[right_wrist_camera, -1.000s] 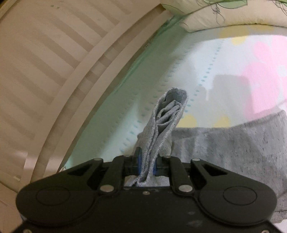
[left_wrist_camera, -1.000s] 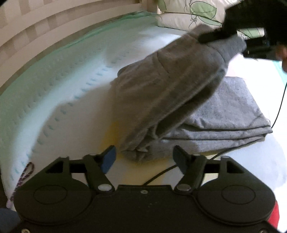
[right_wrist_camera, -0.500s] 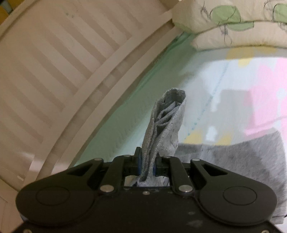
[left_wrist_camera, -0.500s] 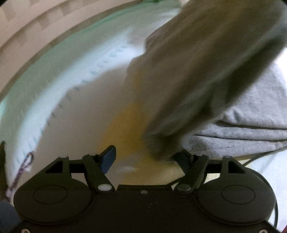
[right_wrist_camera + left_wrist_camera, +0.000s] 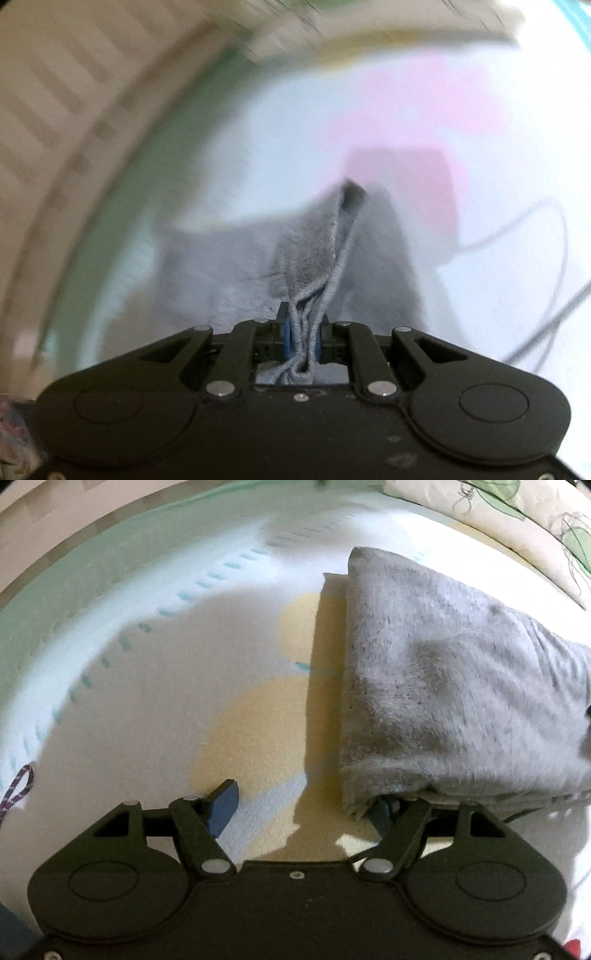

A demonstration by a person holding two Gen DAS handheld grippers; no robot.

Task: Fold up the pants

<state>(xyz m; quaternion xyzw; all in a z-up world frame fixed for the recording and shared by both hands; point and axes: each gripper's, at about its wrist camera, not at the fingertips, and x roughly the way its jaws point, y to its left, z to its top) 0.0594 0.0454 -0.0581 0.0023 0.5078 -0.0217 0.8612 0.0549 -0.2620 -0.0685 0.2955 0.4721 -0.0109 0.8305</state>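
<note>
Grey pants: folded into a thick bundle, laid on the patterned bed sheet, toward the pillow at the head edge.
Left gripper: jaws spread wide, nothing held; right fingertip tucked under the bundle's near edge, left one over bare sheet.
Right gripper: jaws narrow, clamped on bunched hem layers of the pants; view heavily blurred.
Cable: seen lying on the sheet, right of the pants.

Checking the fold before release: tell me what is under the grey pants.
The folded grey pants lie on the patterned bedsheet. Their near edge drapes over one finger of the open left claw. Whatever lies beneath the bundle's middle is covered.
</note>
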